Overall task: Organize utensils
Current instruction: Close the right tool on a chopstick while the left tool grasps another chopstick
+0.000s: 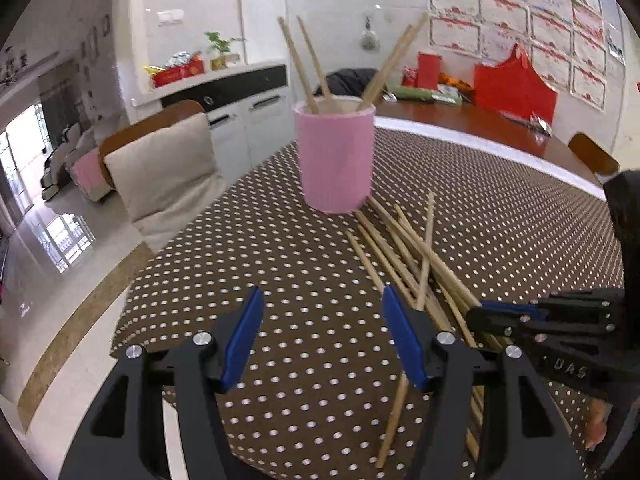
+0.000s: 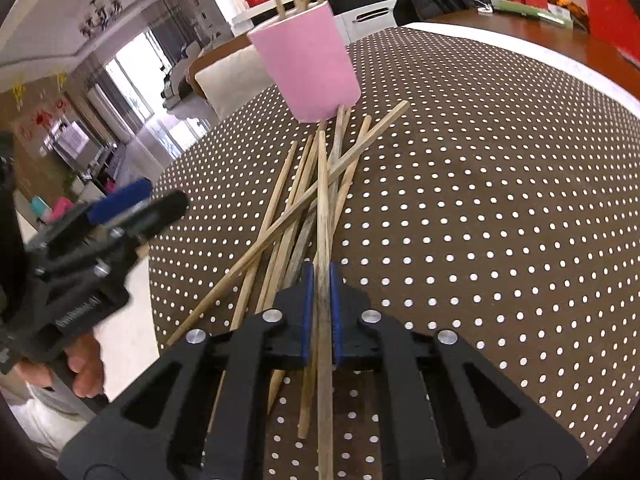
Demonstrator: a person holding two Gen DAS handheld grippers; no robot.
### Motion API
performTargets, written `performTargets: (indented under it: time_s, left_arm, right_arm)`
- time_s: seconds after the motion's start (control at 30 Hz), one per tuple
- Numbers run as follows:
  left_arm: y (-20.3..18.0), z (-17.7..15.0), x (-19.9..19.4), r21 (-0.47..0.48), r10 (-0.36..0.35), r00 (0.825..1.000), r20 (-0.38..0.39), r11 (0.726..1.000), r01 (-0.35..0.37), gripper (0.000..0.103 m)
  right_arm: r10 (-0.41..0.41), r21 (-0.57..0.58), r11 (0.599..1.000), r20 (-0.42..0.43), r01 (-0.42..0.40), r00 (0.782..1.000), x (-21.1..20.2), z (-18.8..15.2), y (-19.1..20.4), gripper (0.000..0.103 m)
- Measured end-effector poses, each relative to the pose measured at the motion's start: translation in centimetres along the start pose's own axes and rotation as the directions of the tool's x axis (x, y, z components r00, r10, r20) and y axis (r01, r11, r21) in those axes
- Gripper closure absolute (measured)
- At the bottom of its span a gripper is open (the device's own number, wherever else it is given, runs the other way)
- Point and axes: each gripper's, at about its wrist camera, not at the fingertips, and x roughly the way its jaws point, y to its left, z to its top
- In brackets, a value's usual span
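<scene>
My cup [image 1: 335, 156] is plain pink. The chopsticks [image 2: 308, 200] lying on the table are pale tan wood, and the one between my right pads is a little greyer. The tablecloth [image 1: 304, 280] is dark brown with small white dots. My fingers [image 1: 244, 336] are black with blue pads.

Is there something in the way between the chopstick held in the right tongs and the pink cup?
Nothing visible blocks it. The right tongs grip one chopstick; beyond lie only loose chopsticks on the cloth before the pink cup.
</scene>
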Motion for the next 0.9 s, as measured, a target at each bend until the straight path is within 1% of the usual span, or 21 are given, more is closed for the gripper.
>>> performTargets:
  time_s: [0.07,0.17,0.3,0.37,0.5,0.6,0.63,0.7,0.83,0.87,0.9]
  left_arm:
    - [-1.0,0.4,0.8,0.045,-0.016,1.000,-0.020,0.999,0.017,0.042]
    - [-2.4,1.0,2.2,0.105,-0.031,0.998,-0.052,0.994,0.036,0.042]
    - [-4.1,1.8,4.3,0.167,-0.064,0.992,-0.105,0.983,0.081,0.042]
    - [-4.3,2.1,5.5,0.171,-0.051,0.989,-0.137,0.982,0.075,0.042]
    - [-4.2,3.1,6.5,0.147,-0.074,0.984,-0.164,0.984,0.099,0.042]
    - [-4.6,3.4,6.6,0.170,-0.087,0.979,-0.186,0.978,0.119,0.042]
    - [-4.6,3.4,6.5,0.174,-0.110,0.975,-0.194,0.974,0.145,0.042]
    - [-4.5,3.4,6.3,0.165,-0.128,0.972,-0.195,0.973,0.161,0.042]
    - [-5.4,3.4,7.1,0.196,-0.119,0.965,-0.235,0.966,0.167,0.042]
    - [-5.6,3.4,7.4,0.196,-0.126,0.960,-0.248,0.964,0.177,0.044]
    - [-5.9,3.3,7.7,0.190,-0.138,0.956,-0.258,0.963,0.191,0.061]
  right_arm:
    - [0.021,0.030,0.999,-0.004,-0.020,1.000,-0.2,0.3,-1.0,0.094]
    - [0.032,0.039,0.999,-0.018,-0.032,0.999,-0.1,0.2,-1.7,0.094]
    - [0.082,0.065,0.995,-0.039,-0.079,0.996,-0.2,0.2,-2.3,0.094]
    - [0.086,0.070,0.994,-0.044,-0.082,0.995,-0.2,0.3,-2.4,0.094]
    - [0.083,0.062,0.995,-0.047,-0.080,0.995,-0.6,0.5,-2.6,0.094]
    - [0.084,0.071,0.994,-0.046,-0.080,0.995,-0.2,1.1,-2.8,0.094]
    - [0.083,0.075,0.994,-0.044,-0.080,0.996,-0.2,1.3,-2.8,0.094]
    - [0.081,0.074,0.994,-0.042,-0.078,0.996,-0.3,1.6,-2.9,0.094]
    - [0.074,0.076,0.995,-0.043,-0.070,0.996,-0.4,1.9,-3.4,0.094]
    - [0.073,0.077,0.995,-0.043,-0.070,0.996,-0.5,1.9,-3.4,0.094]
    - [0.071,0.078,0.995,-0.045,-0.067,0.996,-0.5,1.9,-3.5,0.094]
